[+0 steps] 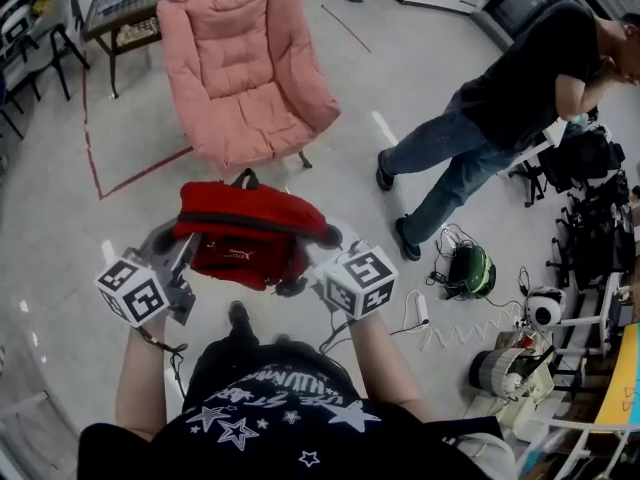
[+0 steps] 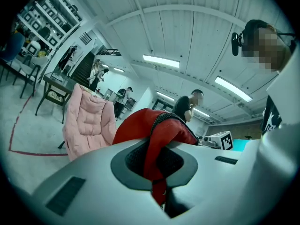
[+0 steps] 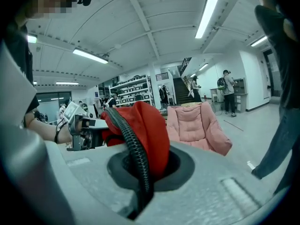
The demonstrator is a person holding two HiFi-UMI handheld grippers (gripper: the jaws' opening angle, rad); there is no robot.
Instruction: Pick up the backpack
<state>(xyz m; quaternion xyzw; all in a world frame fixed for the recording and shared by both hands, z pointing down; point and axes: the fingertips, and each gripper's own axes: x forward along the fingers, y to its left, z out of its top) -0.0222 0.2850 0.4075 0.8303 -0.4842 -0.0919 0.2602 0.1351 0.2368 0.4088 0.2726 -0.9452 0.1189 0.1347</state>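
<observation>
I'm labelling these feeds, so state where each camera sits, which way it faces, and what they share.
Head view: on the person's head, facing steeply down at the red backpack; forearms, torso, left gripper and right gripper show.
Left gripper view: rides that gripper, facing along shut jaws clamping red fabric, toward the pink chair.
Right gripper view: likewise, jaws on the black-piped edge; left gripper visible.
All share backpack and chair.

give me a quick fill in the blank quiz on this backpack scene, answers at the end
1. The backpack is ____ in colour.
2. The left gripper and the right gripper both have their jaws ____ on the backpack.
3. Beyond the backpack stands a ____ armchair.
4. The bystander at the right wears a ____ top.

Missing words: red; shut; pink; black
</observation>
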